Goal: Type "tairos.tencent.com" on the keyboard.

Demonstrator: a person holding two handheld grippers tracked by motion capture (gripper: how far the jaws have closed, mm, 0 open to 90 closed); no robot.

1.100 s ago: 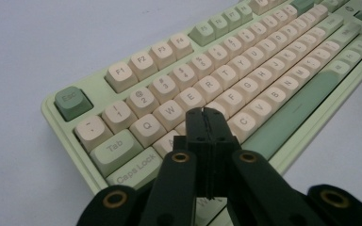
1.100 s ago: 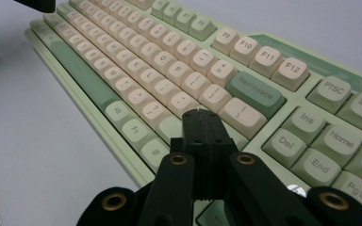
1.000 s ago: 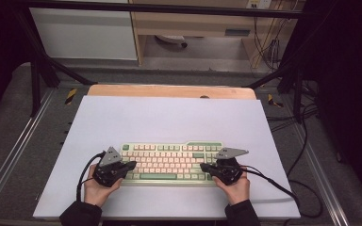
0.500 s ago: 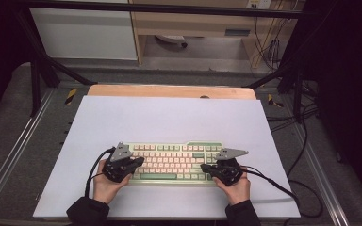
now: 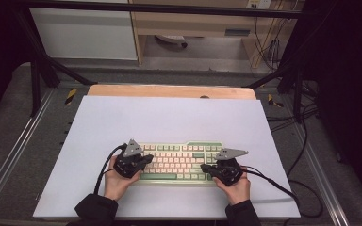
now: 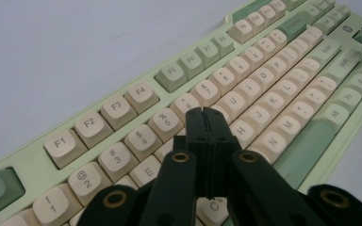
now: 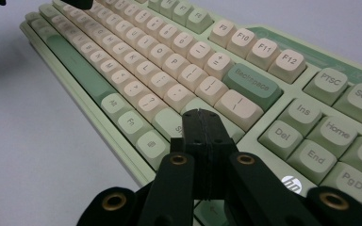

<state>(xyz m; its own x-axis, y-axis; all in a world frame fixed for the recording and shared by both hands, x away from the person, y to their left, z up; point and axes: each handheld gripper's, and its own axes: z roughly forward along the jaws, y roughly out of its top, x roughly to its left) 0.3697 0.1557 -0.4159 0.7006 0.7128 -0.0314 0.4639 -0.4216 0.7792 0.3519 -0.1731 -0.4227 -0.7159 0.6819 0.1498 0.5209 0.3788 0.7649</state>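
One keyboard [image 5: 179, 162], cream and green keys, lies on the white mat [image 5: 169, 117] near the front edge, roughly centred. Two grippers, one per hand. Left gripper [image 6: 206, 117]: jaws pressed together, nothing between them, tips over the letter keys. Right gripper [image 7: 202, 117]: jaws also pressed together, empty, over the keyboard's right end below Backspace.
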